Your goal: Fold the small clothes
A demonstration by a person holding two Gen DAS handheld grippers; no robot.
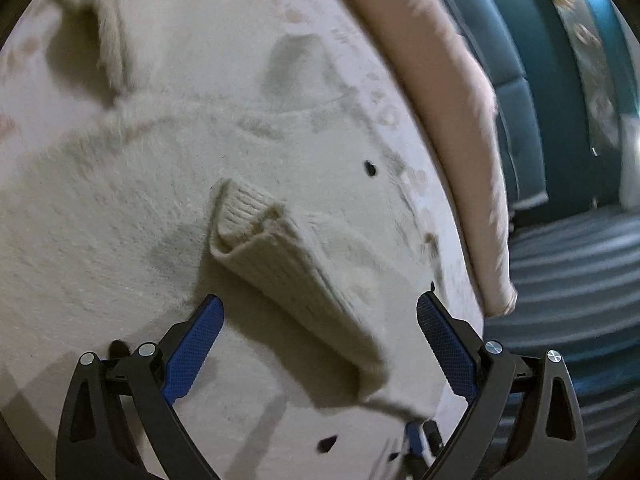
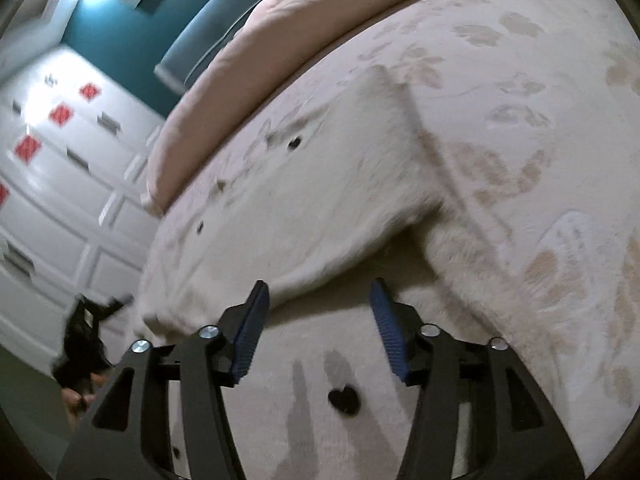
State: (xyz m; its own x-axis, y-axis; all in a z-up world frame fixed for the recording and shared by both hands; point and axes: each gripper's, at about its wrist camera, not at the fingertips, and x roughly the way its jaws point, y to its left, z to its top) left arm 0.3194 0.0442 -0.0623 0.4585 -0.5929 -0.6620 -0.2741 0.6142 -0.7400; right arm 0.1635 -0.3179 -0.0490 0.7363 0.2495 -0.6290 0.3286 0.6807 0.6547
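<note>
A fuzzy cream sweater (image 1: pixel 120 208) with small black heart marks lies spread on a pale bed cover. One sleeve (image 1: pixel 296 276) with a ribbed cuff (image 1: pixel 244 216) lies folded across the body, between the fingers of my left gripper (image 1: pixel 320 308), which is open and hovers just above it. In the right wrist view the sweater (image 2: pixel 312 200) has a folded edge lifted off its lower layer. My right gripper (image 2: pixel 318 292) is open and empty, fingers just in front of that folded edge. A black heart (image 2: pixel 344 398) shows between its arms.
The floral bed cover (image 2: pixel 540 152) surrounds the sweater. A pink blanket roll (image 1: pixel 452 128) runs along the bed's far edge, with a teal headboard (image 1: pixel 500 40) behind. A white wardrobe (image 2: pixel 68 160) stands left of the bed. The other gripper's dark shape (image 2: pixel 86 336) is at lower left.
</note>
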